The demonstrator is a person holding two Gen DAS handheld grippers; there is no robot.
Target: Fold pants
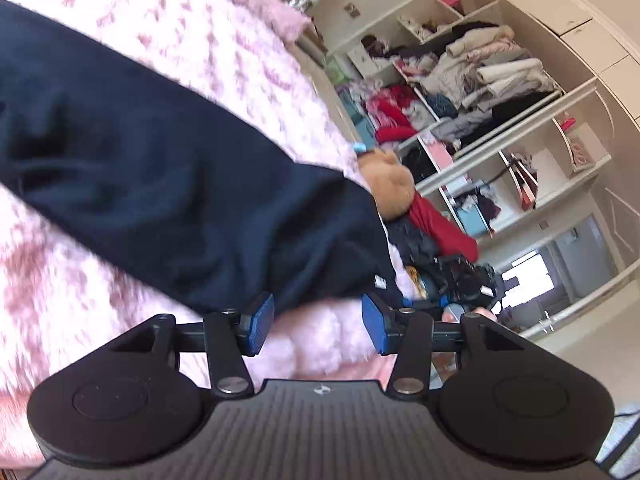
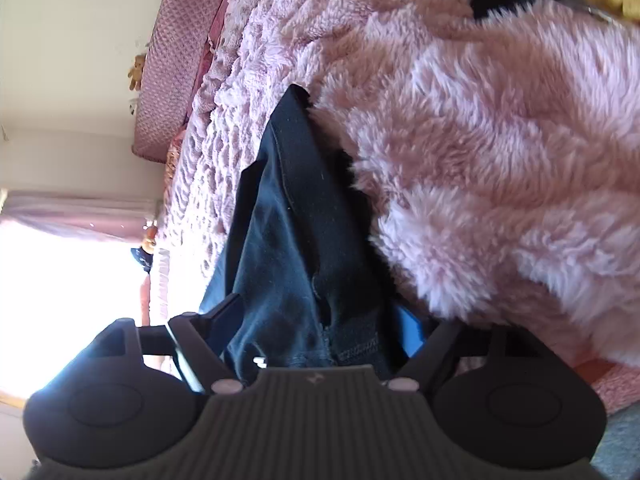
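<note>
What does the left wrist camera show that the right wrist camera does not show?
Only the left wrist view shows the open white wardrobe shelves stuffed with clothes, a brown plush toy beside a red garment, and the open left gripper, its blue pads just short of the cloth edge.

Only the right wrist view shows the pink quilted headboard, the bright window, and the right gripper with cloth bunched between its fingers.

Both show the dark navy pants lying on the fluffy pink blanket.
</note>
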